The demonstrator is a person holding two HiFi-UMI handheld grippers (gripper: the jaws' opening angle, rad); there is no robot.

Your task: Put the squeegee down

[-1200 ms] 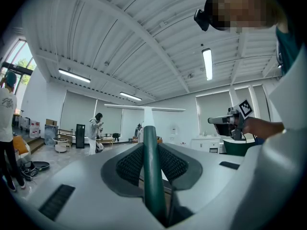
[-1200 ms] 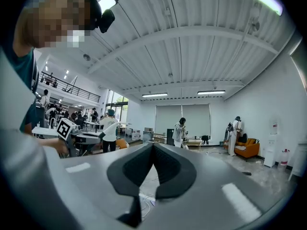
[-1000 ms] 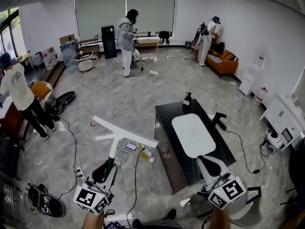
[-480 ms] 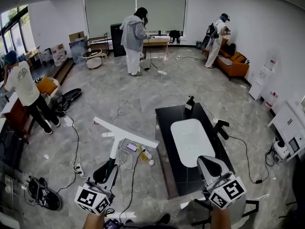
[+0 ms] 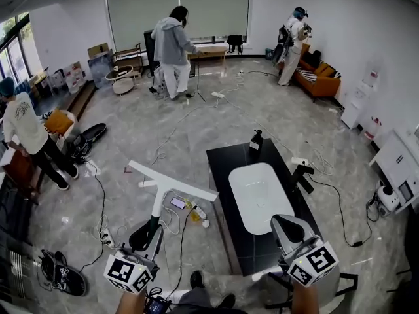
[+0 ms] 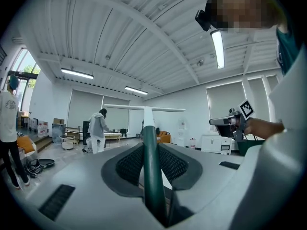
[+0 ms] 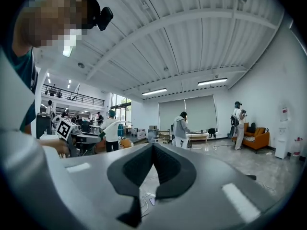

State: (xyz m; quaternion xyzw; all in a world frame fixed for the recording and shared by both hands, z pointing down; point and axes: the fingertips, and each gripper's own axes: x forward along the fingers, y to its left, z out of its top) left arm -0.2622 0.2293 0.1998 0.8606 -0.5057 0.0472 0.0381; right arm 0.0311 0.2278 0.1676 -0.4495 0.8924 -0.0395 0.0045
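The squeegee [image 5: 171, 182] has a long white blade on a white and green handle and hangs in the air over the floor, left of the black table [image 5: 224, 175]. My left gripper [image 5: 145, 234] is shut on the green handle [image 6: 149, 166], with the blade [image 6: 144, 109] crosswise far ahead of the jaws. My right gripper [image 5: 288, 230] hovers over the table's near end, its jaws shut together [image 7: 153, 145] with nothing between them.
A white oval tray [image 5: 260, 195] lies on the table, with a black bottle [image 5: 256, 139] at its far end. Cables, a phone [image 5: 178, 203] and shoes [image 5: 59, 273] litter the floor. People stand at the back and at the left; an orange sofa [image 5: 319, 82] is at the far right.
The whole scene has shifted in the view while both grippers keep their pose, the squeegee still held. The person in grey at the back has stepped left.
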